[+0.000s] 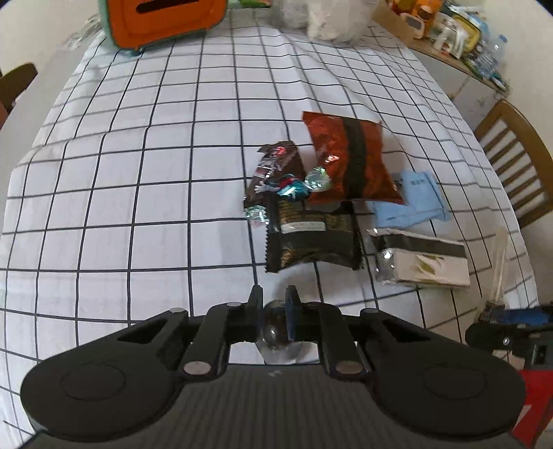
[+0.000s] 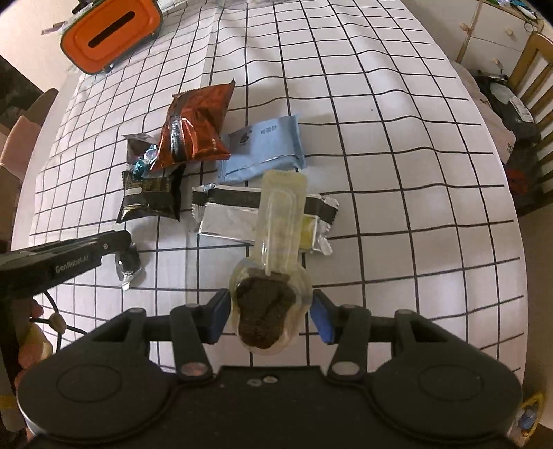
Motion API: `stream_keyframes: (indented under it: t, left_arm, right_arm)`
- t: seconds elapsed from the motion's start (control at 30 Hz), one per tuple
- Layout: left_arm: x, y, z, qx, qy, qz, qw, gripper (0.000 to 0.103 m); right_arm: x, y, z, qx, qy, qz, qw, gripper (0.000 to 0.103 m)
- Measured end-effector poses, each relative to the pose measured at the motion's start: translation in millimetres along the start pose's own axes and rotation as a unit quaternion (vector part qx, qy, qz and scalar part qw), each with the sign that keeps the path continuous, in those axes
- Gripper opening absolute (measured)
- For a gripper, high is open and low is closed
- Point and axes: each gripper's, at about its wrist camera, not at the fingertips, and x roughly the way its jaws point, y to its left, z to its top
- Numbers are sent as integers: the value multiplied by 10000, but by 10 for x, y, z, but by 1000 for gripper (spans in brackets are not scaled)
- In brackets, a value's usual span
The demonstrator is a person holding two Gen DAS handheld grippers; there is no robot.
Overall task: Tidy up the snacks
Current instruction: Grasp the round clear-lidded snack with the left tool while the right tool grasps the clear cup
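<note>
- left wrist view: the left gripper (image 1: 274, 304) is clenched on a small candy (image 1: 275, 331); it is round, dark and wrapped in clear shiny film; the twisted end sticks out below the jaws
- the candy looks light and hard; the film looks slippery, so i think the round middle is the best place to squeeze, not the thin twisted end
- right wrist view: the right gripper (image 2: 270, 316) is grasping a clear pack (image 2: 273, 276) by its wide round end, with one blue pad on each side; inside is a brown crumbly lump, and a long flat neck points away over the table (image 2: 397, 114)
- the pack looks light, thin and bendy; a hard squeeze may crush the lump, so a soft hold on the round end seems best
- the rest of the snacks lie in a heap in the middle of the table, well away from both grippers: a red bag (image 1: 349, 159), a black bag (image 1: 311, 238), a blue pack (image 1: 411, 203), a silver bar (image 1: 421, 259) and small shiny sweets (image 1: 316, 178)
- the bags look puffy, crinkly and soft; i would pinch them at a flat sealed edge
- the table has a white cloth with black squares; it looks smooth
- an orange box (image 1: 162, 17) with a slot on top sits at the far end
</note>
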Motion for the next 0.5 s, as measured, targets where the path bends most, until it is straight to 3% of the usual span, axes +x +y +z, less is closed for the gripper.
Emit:
stream_keyframes:
  t: [0.1,0.17,0.2,0.5]
  left_arm:
    - [3,-67,-24,152,79,5,9999,30]
    - [19,-90,-40,205,80,107,9997,55]
    - [26,-95,-47,215,63,111,9997,58]
    - [114,-230,-133,554,187,381,9976,59]
  right_arm:
    - [-32,-9,-13,0,-17,17,10000,50]
    - [-51,-11,-19,-3,-24,38,10000,50]
    - [-56,-8,-22,-7,-26,55,10000,50]
    - [-83,2,-30,-29,-50,75,10000,50]
